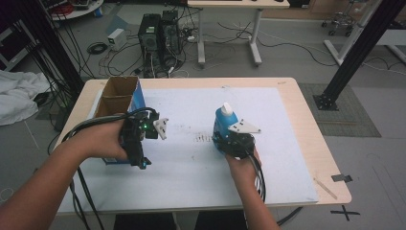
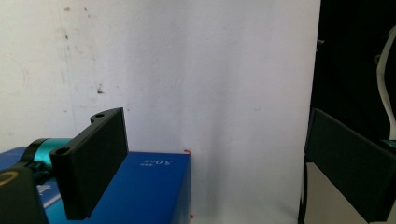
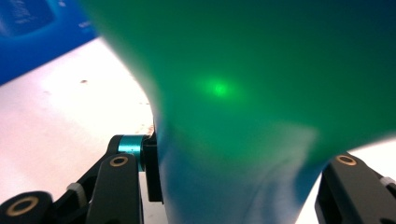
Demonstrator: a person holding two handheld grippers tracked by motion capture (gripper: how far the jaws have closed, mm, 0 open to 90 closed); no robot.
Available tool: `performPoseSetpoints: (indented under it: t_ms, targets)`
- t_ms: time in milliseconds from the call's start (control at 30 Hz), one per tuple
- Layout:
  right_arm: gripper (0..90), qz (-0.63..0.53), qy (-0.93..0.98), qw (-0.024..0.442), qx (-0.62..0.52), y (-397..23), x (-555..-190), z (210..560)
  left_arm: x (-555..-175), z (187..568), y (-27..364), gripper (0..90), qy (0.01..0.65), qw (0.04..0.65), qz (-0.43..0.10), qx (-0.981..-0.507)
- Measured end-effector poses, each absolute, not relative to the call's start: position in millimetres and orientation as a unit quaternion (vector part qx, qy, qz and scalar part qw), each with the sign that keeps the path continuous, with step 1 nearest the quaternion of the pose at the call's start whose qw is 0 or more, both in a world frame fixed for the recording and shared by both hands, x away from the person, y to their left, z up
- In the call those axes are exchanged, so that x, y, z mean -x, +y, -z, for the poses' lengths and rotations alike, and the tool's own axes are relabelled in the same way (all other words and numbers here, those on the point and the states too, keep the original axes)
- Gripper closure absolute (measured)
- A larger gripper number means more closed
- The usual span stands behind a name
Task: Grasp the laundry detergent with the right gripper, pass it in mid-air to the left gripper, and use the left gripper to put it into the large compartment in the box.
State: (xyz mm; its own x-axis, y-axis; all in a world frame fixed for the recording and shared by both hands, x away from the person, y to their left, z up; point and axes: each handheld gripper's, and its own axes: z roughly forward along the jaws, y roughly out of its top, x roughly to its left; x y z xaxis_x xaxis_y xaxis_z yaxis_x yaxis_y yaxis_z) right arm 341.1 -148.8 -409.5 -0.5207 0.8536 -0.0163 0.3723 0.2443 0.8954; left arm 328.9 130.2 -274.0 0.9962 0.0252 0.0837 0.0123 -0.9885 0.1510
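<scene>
So far the right gripper [image 1: 229, 135] has its jaws clamped on the blue bottle [image 1: 223, 123], which stands mid-table on the white mat [image 1: 191, 158]. Beside the open blue box [image 1: 119, 100], the left gripper [image 1: 158, 128] waits with jaws spread and empty, so I'd judge lifting and packing remain.

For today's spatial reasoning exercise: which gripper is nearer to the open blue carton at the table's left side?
Left. The left gripper hovers just beside the open blue carton, jaws open. The right gripper is farther right, shut on the blue bottle.
</scene>
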Motion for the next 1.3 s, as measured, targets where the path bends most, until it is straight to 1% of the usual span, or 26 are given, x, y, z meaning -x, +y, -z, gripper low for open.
performPoseSetpoints:
  t_ms: [400,567,867,1067,1167,1200,1300]
  targets:
    - [46.2,-0.483,0.779,0.235,-0.324,-153,-324,383,-333,256,115,6.1,0.01,0.077,-0.052,-0.996]
    - [46.1,-0.494,0.792,0.21,-0.29,-153,-320,377,-335,252,112,6.1,0.005,0.091,-0.043,-0.995]
    - [46.1,-0.49,0.82,0.181,-0.233,-152,-316,377,-335,251,104,6.1,-0.01,0.096,-0.043,-0.994]
    - [46.1,-0.492,0.835,0.151,-0.195,-144,-313,379,-337,249,94,6.1,-0.024,0.095,-0.046,-0.994]
    - [46.2,-0.493,0.836,0.148,-0.189,-143,-312,380,-337,249,94,6.1,-0.024,0.095,-0.046,-0.994]
    - [46.1,-0.495,0.841,0.134,-0.173,-137,-312,382,-336,245,87,6.1,-0.034,0.098,-0.05,-0.993]
    - [46.2,-0.496,0.843,0.127,-0.165,-134,-311,384,-336,244,83,6.1,-0.042,0.097,-0.049,-0.993]
